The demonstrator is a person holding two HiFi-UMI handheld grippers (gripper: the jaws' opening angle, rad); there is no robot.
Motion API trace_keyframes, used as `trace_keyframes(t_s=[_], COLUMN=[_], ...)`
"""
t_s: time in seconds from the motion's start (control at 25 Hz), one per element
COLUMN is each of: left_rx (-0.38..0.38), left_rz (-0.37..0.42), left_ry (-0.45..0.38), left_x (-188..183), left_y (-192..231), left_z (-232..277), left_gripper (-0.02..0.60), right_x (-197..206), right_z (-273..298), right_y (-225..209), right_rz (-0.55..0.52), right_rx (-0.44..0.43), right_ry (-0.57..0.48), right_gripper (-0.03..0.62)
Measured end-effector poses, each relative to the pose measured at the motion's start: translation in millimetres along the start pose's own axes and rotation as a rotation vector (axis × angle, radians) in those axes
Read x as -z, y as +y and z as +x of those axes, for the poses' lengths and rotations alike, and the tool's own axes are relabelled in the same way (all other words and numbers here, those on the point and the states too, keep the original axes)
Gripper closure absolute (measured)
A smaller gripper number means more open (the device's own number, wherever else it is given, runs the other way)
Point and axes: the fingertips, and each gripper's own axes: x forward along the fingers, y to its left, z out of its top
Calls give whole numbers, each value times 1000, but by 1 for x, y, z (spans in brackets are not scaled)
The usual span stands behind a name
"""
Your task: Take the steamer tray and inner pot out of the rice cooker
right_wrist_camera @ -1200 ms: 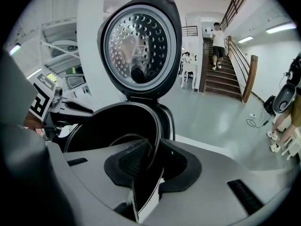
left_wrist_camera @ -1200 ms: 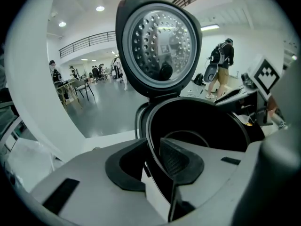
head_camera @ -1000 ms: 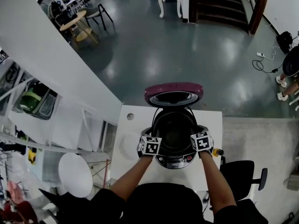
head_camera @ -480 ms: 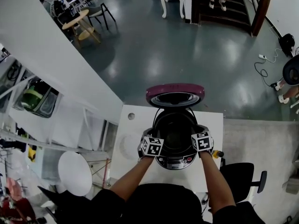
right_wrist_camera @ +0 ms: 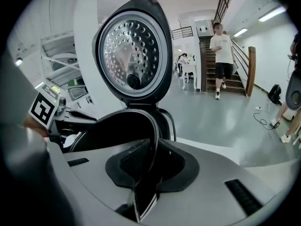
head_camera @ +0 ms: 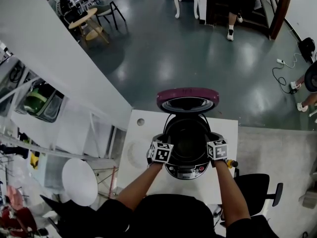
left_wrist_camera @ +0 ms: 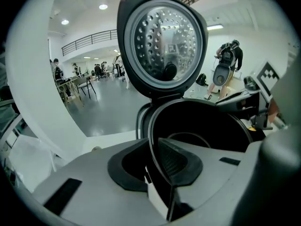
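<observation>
Head view | left gripper [left_wrist_camera: 159,168] jaws just closed on inner pot [left_wrist_camera: 202,119] rim | right gripper [right_wrist_camera: 149,171] likewise, opposite rim | lid [left_wrist_camera: 162,41] upright

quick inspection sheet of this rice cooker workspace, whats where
surface: white table, carrying the rice cooker.
job's things: lid up; black rim inside, tray or pot unclear.
clutter: small yellow object at the table's right edge.
grippers: left hand-held gripper and right hand-held gripper have just been closing, each clamped on the black rim, opposite sides.
cables: power strip and cord on the floor, far right.
surroundings: office chair beside the table; person near the stairs.
</observation>
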Motion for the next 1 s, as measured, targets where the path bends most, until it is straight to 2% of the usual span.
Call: trace_keyframes(t_s=[0.16, 0.28, 0.48, 0.8, 1.0], left_rx=[25, 12, 4, 14, 10], left_rz=[-50, -72, -102, -177, -169], left_ry=[-22, -57, -86, -163, -225], left_x=[-7, -17, -18, -36, -49], left_y=[-2, 0, 1, -2, -5], left_z=[-6, -15, -26, -57, -80], left_gripper=[538, 546, 546, 552, 552], right_x=[3, -1, -15, -32, -46], right_z=[-10, -16, -29, -51, -68], right_y=[-2, -1, 4, 8, 12], right_rz=[42, 52, 139, 149, 144], right_rx=[7, 7, -9, -29, -31], right_ry=[-2, -17, -78, -132, -173], right_gripper=[556, 559, 572, 574, 574])
